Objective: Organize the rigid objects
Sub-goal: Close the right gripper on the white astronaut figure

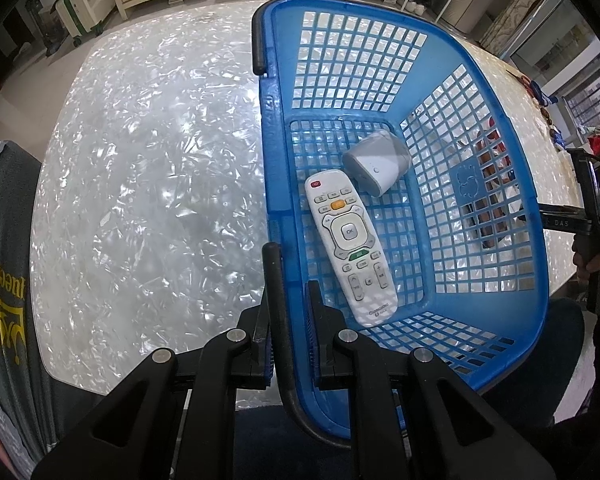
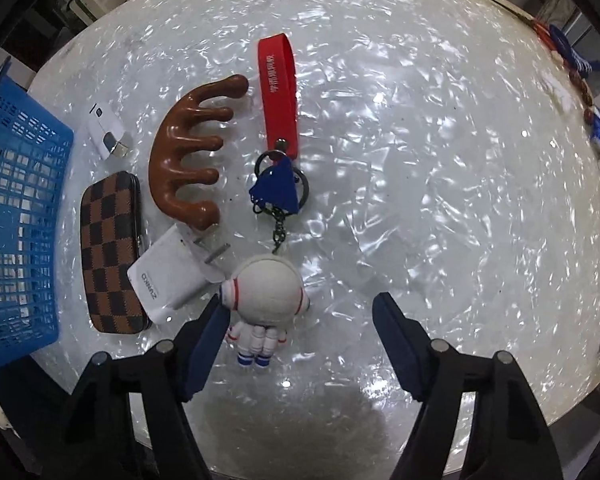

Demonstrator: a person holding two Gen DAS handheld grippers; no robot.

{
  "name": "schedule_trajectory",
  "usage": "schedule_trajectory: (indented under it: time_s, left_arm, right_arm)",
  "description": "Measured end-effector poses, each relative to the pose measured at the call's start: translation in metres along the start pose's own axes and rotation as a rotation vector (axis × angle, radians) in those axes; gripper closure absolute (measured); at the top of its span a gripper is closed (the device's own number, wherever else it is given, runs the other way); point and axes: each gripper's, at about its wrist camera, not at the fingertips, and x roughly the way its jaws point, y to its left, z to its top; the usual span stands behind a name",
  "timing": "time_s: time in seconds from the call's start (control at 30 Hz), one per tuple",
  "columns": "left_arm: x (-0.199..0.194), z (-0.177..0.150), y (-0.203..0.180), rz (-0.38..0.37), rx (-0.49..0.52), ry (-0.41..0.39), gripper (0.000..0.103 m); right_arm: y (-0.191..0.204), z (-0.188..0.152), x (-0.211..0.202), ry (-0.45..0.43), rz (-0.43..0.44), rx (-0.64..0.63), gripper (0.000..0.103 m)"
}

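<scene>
Inside the blue plastic lattice basket [image 1: 496, 184], a white remote control [image 1: 350, 246] and grey cylinder [image 1: 378, 160] are already lying. Left gripper [image 1: 290, 280] is clamping its rim; right gripper [image 2: 300, 312], jaws apart, is straddling the white astronaut keychain [image 2: 266, 292], with others waiting.

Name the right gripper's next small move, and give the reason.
Probably shift toward the astronaut to centre it, then close. The right gripper is open above the table, and the figure lies against its near finger, far from the other.
</scene>
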Motion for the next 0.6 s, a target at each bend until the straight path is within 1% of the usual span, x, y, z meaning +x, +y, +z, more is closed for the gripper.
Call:
schedule_trajectory:
  time_s: [0.1,0.13,0.17,0.23,0.43,0.53,0.6]
  left_arm:
    - [0.000,0.000,0.000,0.002,0.000,0.001,0.088]
    - [0.000,0.000,0.001,0.001,0.000,0.000,0.088]
    - [0.000,0.000,0.001,0.003,-0.002,-0.001,0.088]
    - [0.000,0.000,0.001,0.003,-0.002,-0.003,0.088]
    - [0.001,0.000,0.002,-0.002,-0.003,-0.005,0.088]
    - [0.000,-0.001,0.002,-0.007,-0.005,-0.010,0.088]
    - [0.000,-0.001,0.002,-0.007,-0.005,-0.011,0.089]
  right_arm:
    - [0.009,0.001,0.003,-0.005,-0.020,-0.031,0.051]
    - [0.013,0.001,0.003,-0.003,-0.030,-0.049,0.062]
    - [0.018,0.001,0.004,-0.001,-0.038,-0.057,0.066]
    - [0.020,-0.001,0.005,-0.001,-0.053,-0.070,0.066]
    - [0.016,-0.007,0.005,-0.026,-0.029,-0.045,0.067]
    - [0.021,-0.005,-0.003,-0.045,-0.023,-0.050,0.067]
    - [0.020,-0.010,-0.017,-0.068,-0.027,-0.057,0.067]
